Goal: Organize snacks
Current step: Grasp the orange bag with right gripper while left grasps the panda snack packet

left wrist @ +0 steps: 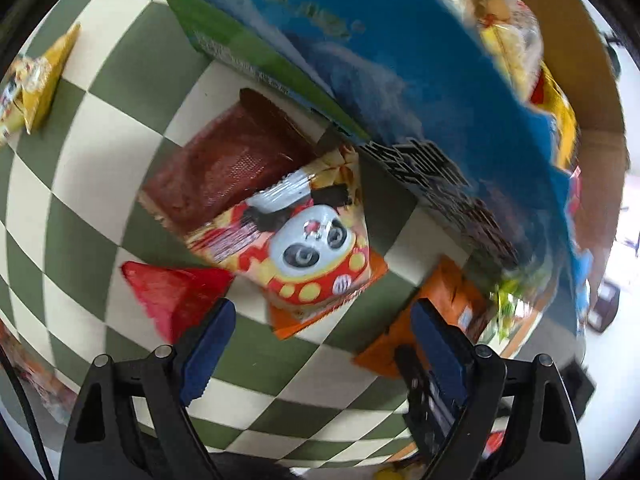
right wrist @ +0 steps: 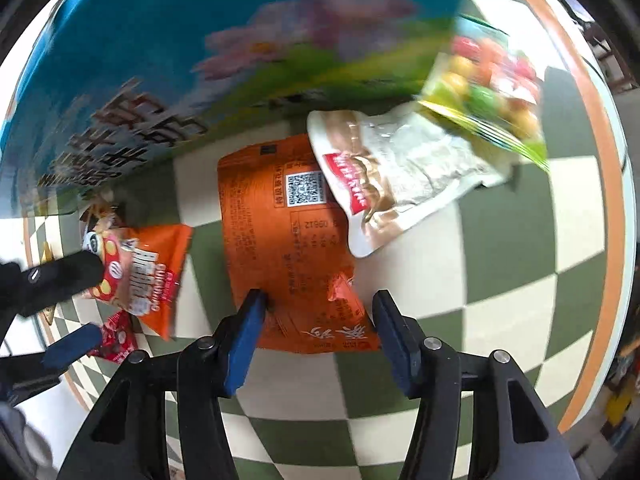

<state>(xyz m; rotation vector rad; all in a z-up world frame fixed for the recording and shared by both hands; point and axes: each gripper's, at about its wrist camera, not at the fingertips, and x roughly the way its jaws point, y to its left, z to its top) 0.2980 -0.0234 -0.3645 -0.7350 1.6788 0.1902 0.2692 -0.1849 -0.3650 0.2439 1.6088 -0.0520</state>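
I am holding my right claw [right wrist: 318, 334] wide open and empty, straddling the orange bag [right wrist: 288, 240], since it is lying flat beside the box [right wrist: 168, 60], ready for grabbing.

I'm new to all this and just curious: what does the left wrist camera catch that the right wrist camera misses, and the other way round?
Only the left wrist view shows the dark red packet and the yellow packet. Only the right wrist view shows the white pouch and the colourful candy bag. Both show the panda snack bag, the big orange packet, the blue box and the checkered tablecloth.
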